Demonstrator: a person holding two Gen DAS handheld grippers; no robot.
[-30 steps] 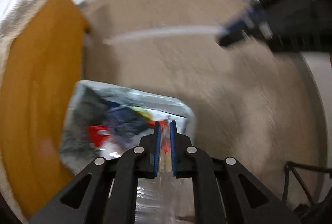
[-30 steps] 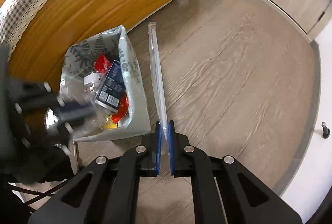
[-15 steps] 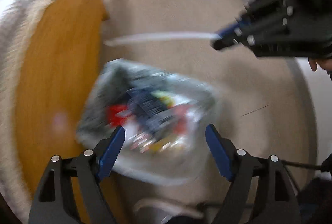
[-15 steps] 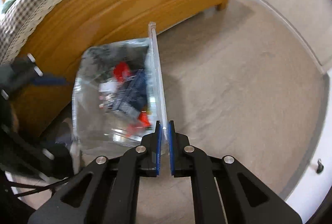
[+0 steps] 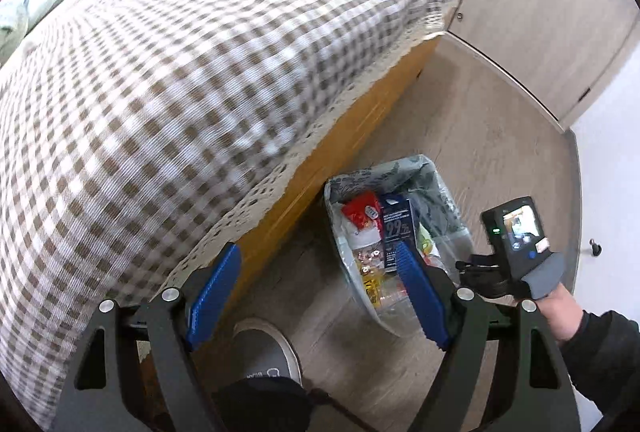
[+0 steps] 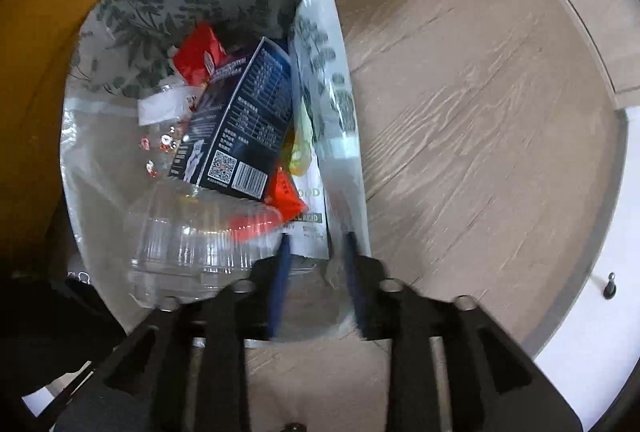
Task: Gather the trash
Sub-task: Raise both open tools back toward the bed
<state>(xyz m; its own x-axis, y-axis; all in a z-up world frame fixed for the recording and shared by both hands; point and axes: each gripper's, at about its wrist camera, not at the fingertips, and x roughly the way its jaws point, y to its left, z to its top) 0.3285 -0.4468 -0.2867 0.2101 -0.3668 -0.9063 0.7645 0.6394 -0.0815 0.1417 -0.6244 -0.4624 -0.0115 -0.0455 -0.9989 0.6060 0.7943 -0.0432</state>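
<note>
A bin lined with a leaf-print bag (image 6: 320, 44) stands on the floor beside the bed; it also shows in the left wrist view (image 5: 448, 192). In it lie a dark blue carton (image 6: 240, 124), red wrappers (image 6: 198, 52) and a clear plastic container (image 6: 192, 244). My right gripper (image 6: 316, 260) hangs just over the bin's near rim, jaws partly apart and empty. A flat clear strip (image 6: 336, 160) lies against the bin's right wall. My left gripper (image 5: 316, 288) is wide open and empty, raised above the bed's edge and the bin.
A bed with a brown checked cover (image 5: 180, 72) and an orange wooden frame (image 5: 340, 140) fills the left. A grey slipper (image 5: 268, 348) lies on the wood floor below the left gripper. Cabinet doors (image 5: 540, 12) stand at the back right.
My right gripper opened and let go of the long clear strip, which dropped into the bin. My left gripper opened earlier and swung up toward the bed.
</note>
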